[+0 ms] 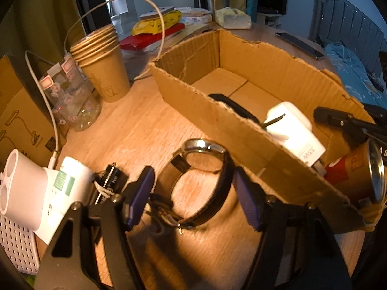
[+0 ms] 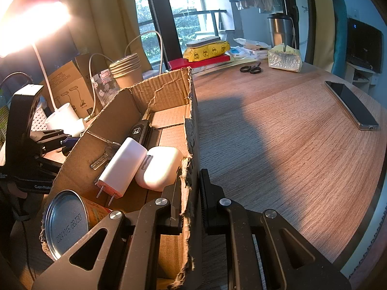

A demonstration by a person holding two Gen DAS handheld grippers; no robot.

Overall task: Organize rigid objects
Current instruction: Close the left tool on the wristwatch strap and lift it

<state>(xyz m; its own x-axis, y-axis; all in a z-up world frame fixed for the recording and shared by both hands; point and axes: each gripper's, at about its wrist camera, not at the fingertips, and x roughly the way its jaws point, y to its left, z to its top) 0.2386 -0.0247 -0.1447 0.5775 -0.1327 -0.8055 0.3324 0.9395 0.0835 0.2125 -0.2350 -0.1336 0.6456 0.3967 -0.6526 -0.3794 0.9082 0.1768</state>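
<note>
A wristwatch (image 1: 205, 154) with a black strap lies on its side on the wooden table, just in front of the cardboard box (image 1: 217, 123). My left gripper (image 1: 193, 183) is lowered around it, one purple pad (image 1: 142, 193) on each side of the strap loop, small gaps showing, so it is open. My right gripper (image 2: 191, 178) is shut on the box's torn right wall (image 2: 191, 120). Inside the box lie a white charger plug (image 2: 121, 166), a white earbuds case (image 2: 159, 166), a black car key (image 2: 139, 131) and a tin can (image 2: 67, 220).
A stack of paper cups (image 1: 101, 62), a glass jar (image 1: 72, 101), a white lamp base (image 1: 21, 186) and a white tube (image 1: 67, 186) crowd the table left of the watch. A phone (image 2: 350, 106), scissors (image 2: 251, 68) and a tissue pack (image 2: 285, 59) lie right of the box.
</note>
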